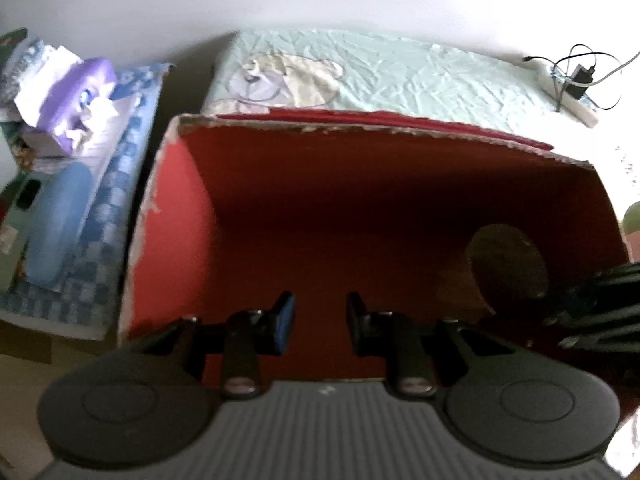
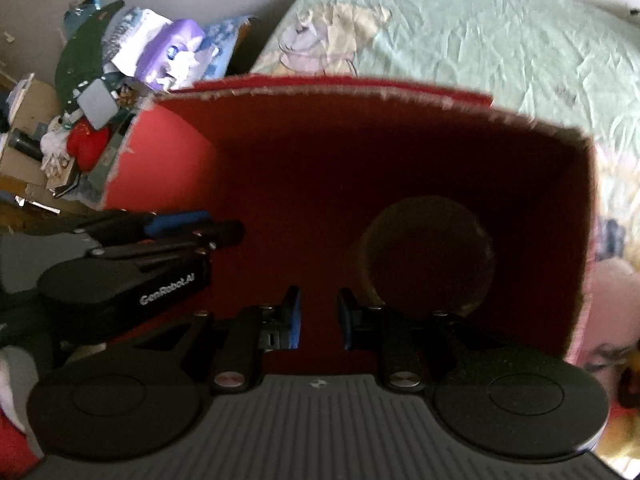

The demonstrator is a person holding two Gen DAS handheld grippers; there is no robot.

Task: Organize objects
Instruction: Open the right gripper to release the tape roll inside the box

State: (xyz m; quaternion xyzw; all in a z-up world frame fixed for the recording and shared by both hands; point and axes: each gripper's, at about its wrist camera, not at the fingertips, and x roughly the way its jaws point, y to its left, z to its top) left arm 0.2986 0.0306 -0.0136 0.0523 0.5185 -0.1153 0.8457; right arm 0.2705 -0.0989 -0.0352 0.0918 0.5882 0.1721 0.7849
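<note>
A red cardboard box (image 1: 176, 216) with torn edges stands open in front of both grippers; it also shows in the right wrist view (image 2: 160, 152). A dark round object (image 1: 508, 264) lies inside at the right, also seen in the right wrist view (image 2: 428, 256). My left gripper (image 1: 320, 320) is open and empty over the box floor; it also appears at the left of the right wrist view (image 2: 208, 228). My right gripper (image 2: 318, 316) is open and empty just left of the round object; its body shows at the right edge of the left wrist view (image 1: 600, 304).
A bed with a pale green sheet (image 1: 400, 72) lies behind the box. A pile of clutter with a purple-haired figure print (image 1: 80, 100) and a blue checked box (image 1: 100, 208) sits at the left. A charger with cables (image 1: 580, 76) rests at the bed's far right.
</note>
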